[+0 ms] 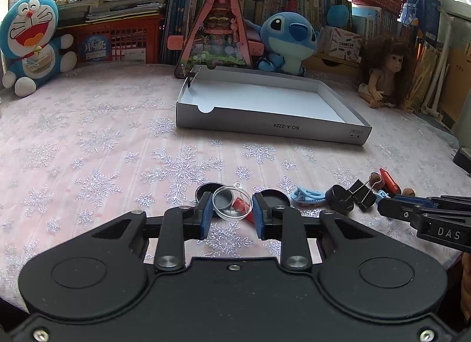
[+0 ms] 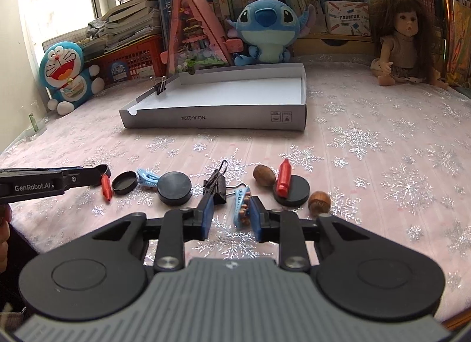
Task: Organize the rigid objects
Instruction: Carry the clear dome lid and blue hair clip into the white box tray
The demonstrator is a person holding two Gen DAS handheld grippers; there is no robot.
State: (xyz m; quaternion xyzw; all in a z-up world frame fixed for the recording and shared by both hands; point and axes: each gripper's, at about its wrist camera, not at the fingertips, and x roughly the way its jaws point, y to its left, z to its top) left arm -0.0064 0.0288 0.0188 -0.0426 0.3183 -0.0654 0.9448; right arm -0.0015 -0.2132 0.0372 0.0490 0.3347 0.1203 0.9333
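Clear plastic half-ball (image 1: pixel 232 201) is sitting clamped between the left gripper (image 1: pixel 232 214)'s blue pads, low over the pink snowflake cloth (image 1: pixel 97 141). The right gripper (image 2: pixel 230 214) is standing partly open around a blue hair clip (image 2: pixel 242 205), which is touching its right pad only. The grey box (image 2: pixel 217 119) is waiting farther back.

Pink snowflake-patterned tablecloth (image 1: pixel 88 135); grey, white-lined box (image 1: pixel 265 127).
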